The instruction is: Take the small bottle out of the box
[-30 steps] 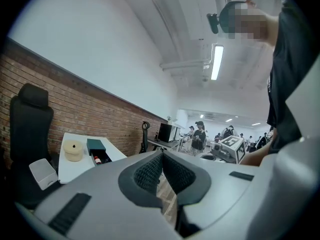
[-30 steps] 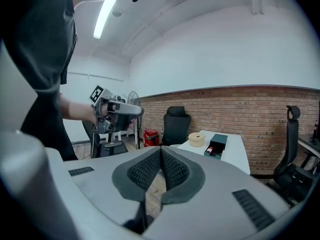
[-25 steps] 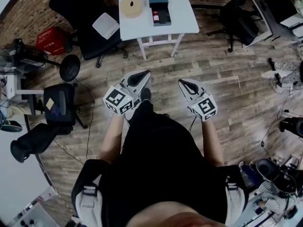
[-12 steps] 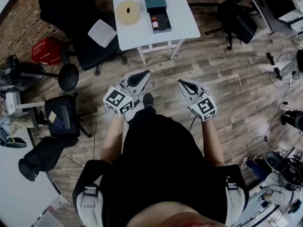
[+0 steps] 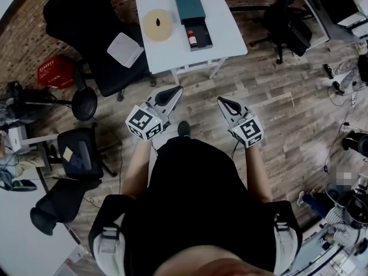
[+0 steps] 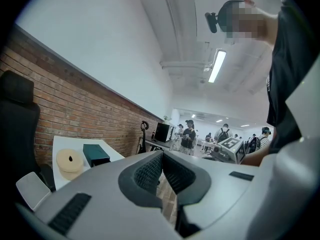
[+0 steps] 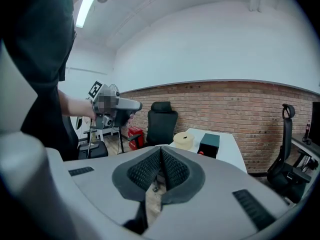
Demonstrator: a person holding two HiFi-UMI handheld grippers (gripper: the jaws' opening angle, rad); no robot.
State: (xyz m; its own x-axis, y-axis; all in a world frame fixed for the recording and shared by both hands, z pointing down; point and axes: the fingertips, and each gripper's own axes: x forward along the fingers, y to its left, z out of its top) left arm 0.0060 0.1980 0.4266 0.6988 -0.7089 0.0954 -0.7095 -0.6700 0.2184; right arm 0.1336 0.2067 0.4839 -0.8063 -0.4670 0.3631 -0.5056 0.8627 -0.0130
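A dark teal box [image 5: 190,6] lies on a white table [image 5: 230,33] at the top of the head view. Its open black tray [image 5: 201,39] holds the small red-capped bottle [image 5: 192,38]. Both grippers are held over the wooden floor, well short of the table. My left gripper [image 5: 175,89] is shut, its pads meeting with nothing between them [image 6: 162,154]. My right gripper [image 5: 221,101] is also shut and empty [image 7: 161,149]. The right gripper view shows the box [image 7: 209,144] far ahead, with the bottle's red cap [image 7: 201,153] beside it.
A beige round disc [image 5: 157,24] sits on the table left of the box. A black office chair [image 5: 86,16] bearing a white square pad [image 5: 126,49] stands left of the table, another chair [image 5: 287,22] to its right. A red crate [image 5: 53,71] and stool [image 5: 84,102] lie farther left.
The table, box and chairs have slid down in the head view and look nearer: the person has walked towards the table. Both grippers stay shut and keep their pose.
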